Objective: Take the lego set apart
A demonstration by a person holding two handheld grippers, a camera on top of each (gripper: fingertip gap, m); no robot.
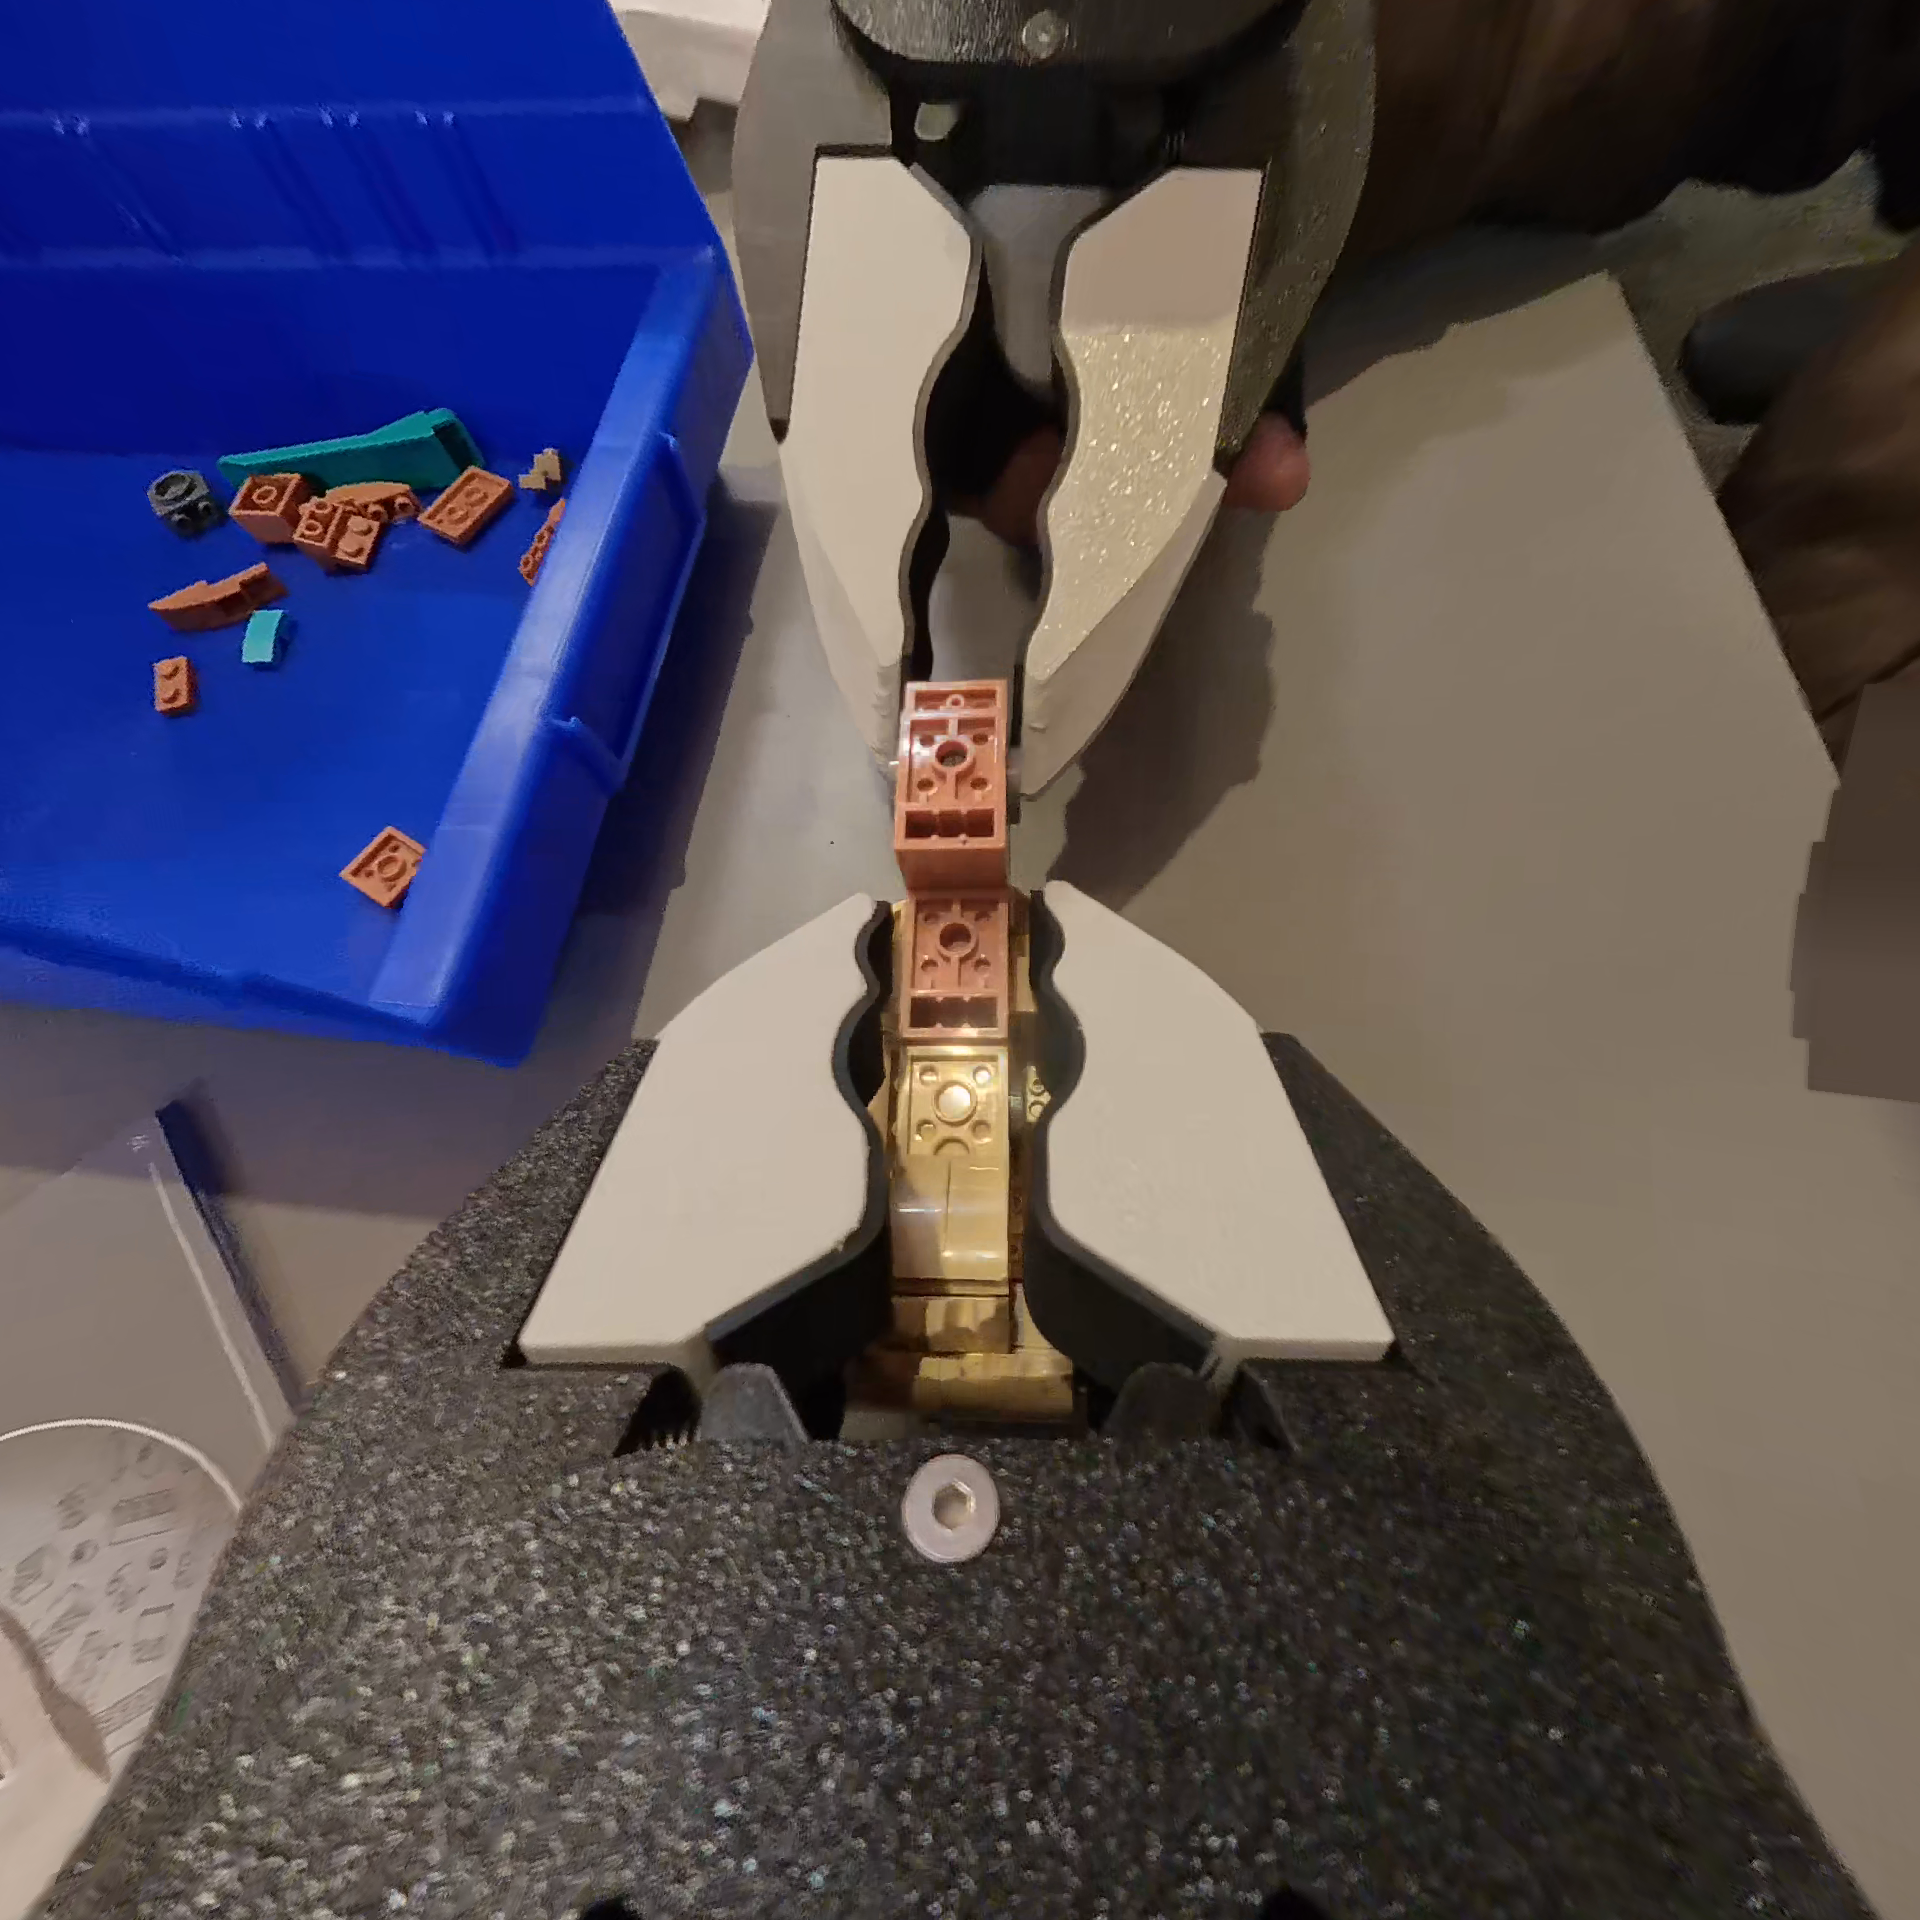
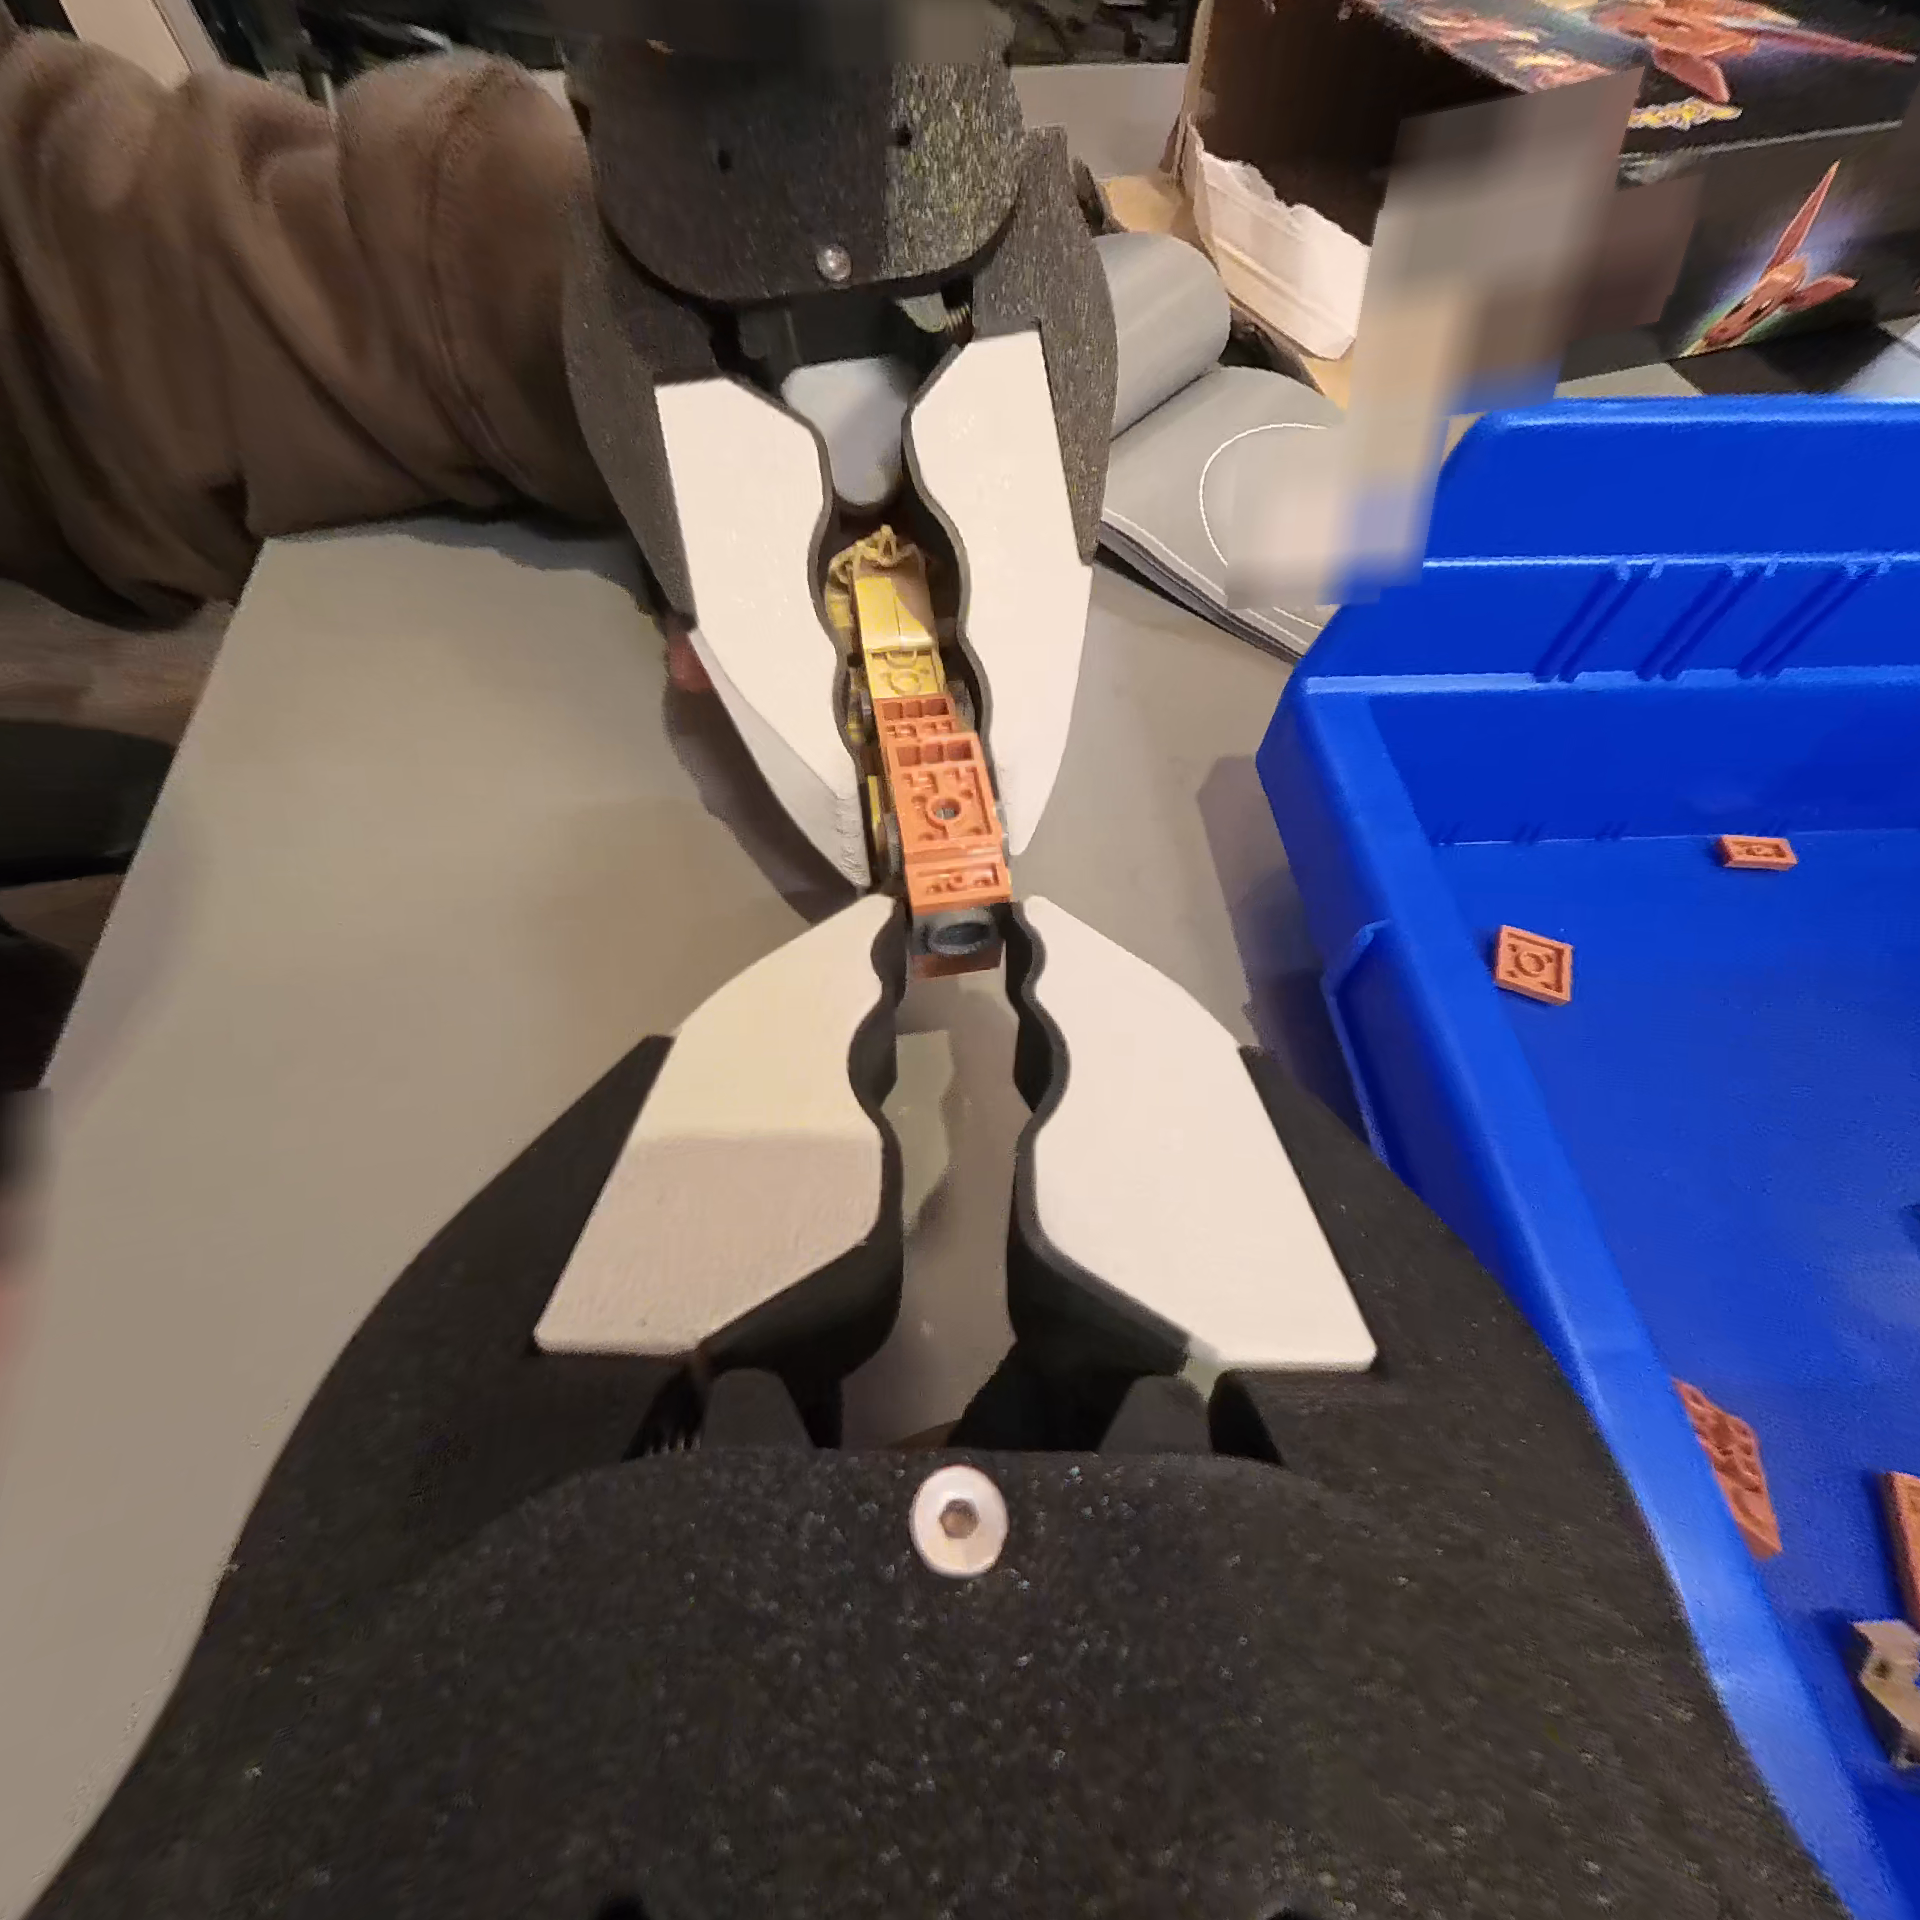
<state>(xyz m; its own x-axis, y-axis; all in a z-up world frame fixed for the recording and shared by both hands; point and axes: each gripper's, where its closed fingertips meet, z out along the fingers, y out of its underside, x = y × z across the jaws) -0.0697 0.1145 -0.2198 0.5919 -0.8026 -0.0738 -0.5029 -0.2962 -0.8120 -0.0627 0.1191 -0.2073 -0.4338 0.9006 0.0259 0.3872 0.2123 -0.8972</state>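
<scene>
Model: we see a brick model [image 1: 954, 997], gold at one end and brown at the other, held above the grey table [image 1: 1455, 935] between the two grippers.
Left gripper: the left gripper [image 1: 954, 914] has its fingers clamped on the model's gold part.
Right gripper: the right gripper [image 2: 954, 935] has its fingers closed on the model's brown tip.
Bin: a blue bin [image 1: 582, 675] sits beside the grippers, left in the left view, with loose brown bricks [image 1: 312, 520] and teal pieces [image 1: 353, 452].
Far side: a booklet [image 2: 1226, 499] and a box [image 2: 1766, 208] lie beyond the bin.

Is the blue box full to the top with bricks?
No, the blue box holds only a few scattered brown and teal bricks on its floor.
</scene>
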